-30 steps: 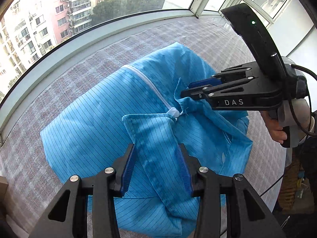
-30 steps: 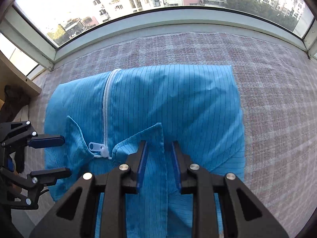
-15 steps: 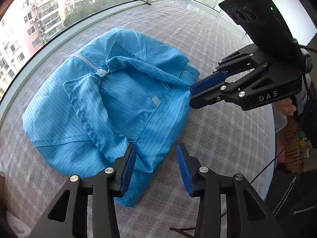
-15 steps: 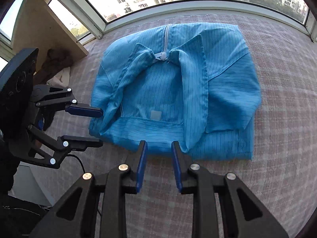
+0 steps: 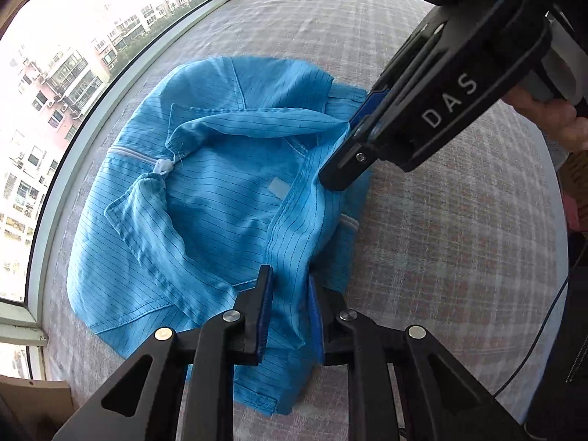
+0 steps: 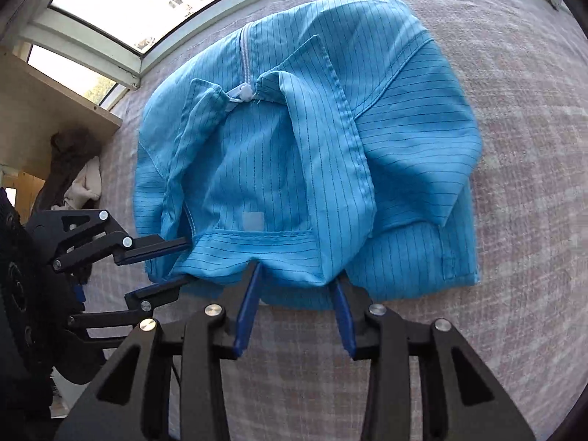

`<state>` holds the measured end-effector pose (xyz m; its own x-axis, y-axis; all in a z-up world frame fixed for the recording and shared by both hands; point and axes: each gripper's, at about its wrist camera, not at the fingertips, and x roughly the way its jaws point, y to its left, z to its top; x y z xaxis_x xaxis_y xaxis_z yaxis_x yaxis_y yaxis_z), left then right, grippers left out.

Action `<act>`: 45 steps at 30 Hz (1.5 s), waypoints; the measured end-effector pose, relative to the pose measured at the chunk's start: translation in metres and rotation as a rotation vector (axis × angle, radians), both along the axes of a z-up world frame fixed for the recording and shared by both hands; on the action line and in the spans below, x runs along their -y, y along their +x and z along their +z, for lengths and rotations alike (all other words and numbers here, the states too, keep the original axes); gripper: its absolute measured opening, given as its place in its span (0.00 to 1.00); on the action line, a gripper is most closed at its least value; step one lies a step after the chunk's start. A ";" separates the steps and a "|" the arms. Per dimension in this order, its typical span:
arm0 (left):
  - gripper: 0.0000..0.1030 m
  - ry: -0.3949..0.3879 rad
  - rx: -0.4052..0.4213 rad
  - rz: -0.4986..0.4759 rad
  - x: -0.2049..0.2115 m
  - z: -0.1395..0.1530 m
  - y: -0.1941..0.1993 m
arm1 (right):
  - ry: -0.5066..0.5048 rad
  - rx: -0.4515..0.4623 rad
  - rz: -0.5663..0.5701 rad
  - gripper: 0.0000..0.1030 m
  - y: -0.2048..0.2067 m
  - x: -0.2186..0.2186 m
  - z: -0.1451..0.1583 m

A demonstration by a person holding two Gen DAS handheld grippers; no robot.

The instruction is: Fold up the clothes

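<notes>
A blue pinstriped garment (image 5: 205,198) (image 6: 294,154) with a white zipper (image 6: 244,92) lies folded on the checked tablecloth (image 6: 514,294), collar side up. My left gripper (image 5: 290,312) (image 6: 185,261) is at the garment's near collar edge. Its jaws are closing, and a fold of blue fabric fills the gap between the pads. My right gripper (image 6: 296,294) (image 5: 349,150) stands at the same edge a little further along. Its jaws are opening, with the hem just between the fingertips and neither pad pressing on it.
A curved window sill (image 5: 47,198) runs behind the table. A wooden shelf (image 6: 55,110) and a heap of other clothes (image 6: 84,180) sit at the left. A person's hand (image 5: 551,117) holds the right gripper. A thin cable (image 5: 533,330) hangs off the table's edge.
Both grippers have drawn back to the garment's near collar edge. The left jaws have narrowed onto a fold of fabric. The right jaws have widened.
</notes>
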<state>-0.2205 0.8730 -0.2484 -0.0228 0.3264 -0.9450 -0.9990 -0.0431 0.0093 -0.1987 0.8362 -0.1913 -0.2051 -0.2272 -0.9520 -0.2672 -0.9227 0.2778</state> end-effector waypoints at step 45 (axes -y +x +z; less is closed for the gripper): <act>0.59 0.235 0.217 0.636 0.129 0.067 -0.012 | 0.403 -0.253 -0.193 0.38 0.047 0.006 0.073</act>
